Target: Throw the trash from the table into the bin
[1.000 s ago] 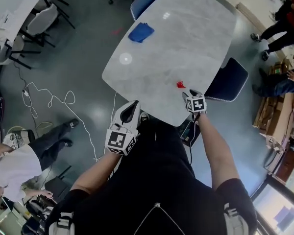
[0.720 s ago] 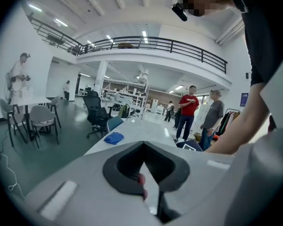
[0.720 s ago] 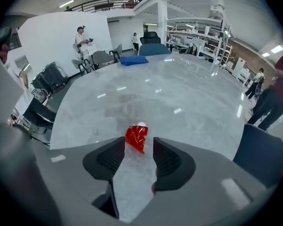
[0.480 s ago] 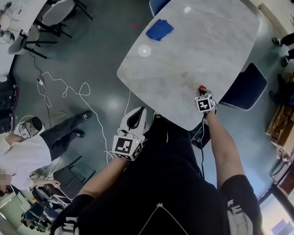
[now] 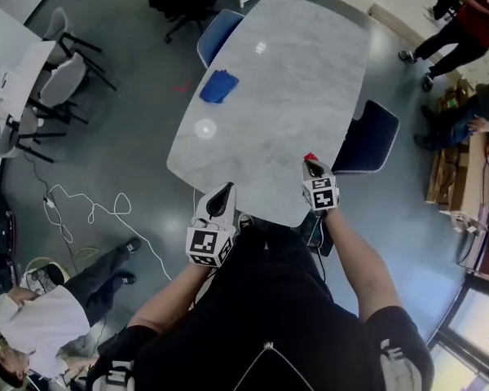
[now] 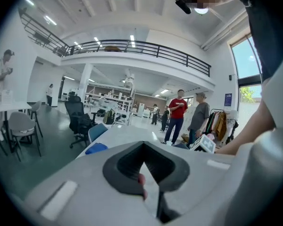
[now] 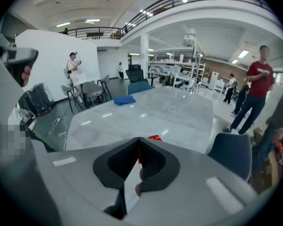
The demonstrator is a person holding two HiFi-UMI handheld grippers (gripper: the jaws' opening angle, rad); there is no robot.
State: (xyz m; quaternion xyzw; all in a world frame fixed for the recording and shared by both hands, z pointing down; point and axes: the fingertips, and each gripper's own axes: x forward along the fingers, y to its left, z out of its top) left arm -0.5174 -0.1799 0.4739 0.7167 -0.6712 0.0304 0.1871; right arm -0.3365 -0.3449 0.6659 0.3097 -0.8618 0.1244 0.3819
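A small red scrap (image 5: 310, 158) is pinched in my right gripper (image 5: 311, 164), which is shut on it just above the near right edge of the marble table (image 5: 293, 63). In the right gripper view the red scrap (image 7: 154, 138) pokes out past the closed tips of the right gripper (image 7: 138, 143). A blue cloth (image 5: 218, 85) lies at the table's far left edge, also seen as the blue cloth (image 7: 124, 100) and the blue cloth (image 6: 95, 148). My left gripper (image 5: 226, 189) hovers at the table's near edge, jaws together and empty; the left gripper (image 6: 143, 145) points along the tabletop.
A dark blue chair (image 5: 373, 137) stands at the table's right side and another blue chair (image 5: 215, 32) at its far left. A white cable (image 5: 90, 210) snakes across the floor on the left. People stand at the right (image 5: 460, 15) and one person (image 5: 41, 308) at lower left.
The red scrap lay on the table in front of the right gripper; the gripper closed on it and has risen with it. The left gripper has barely shifted.
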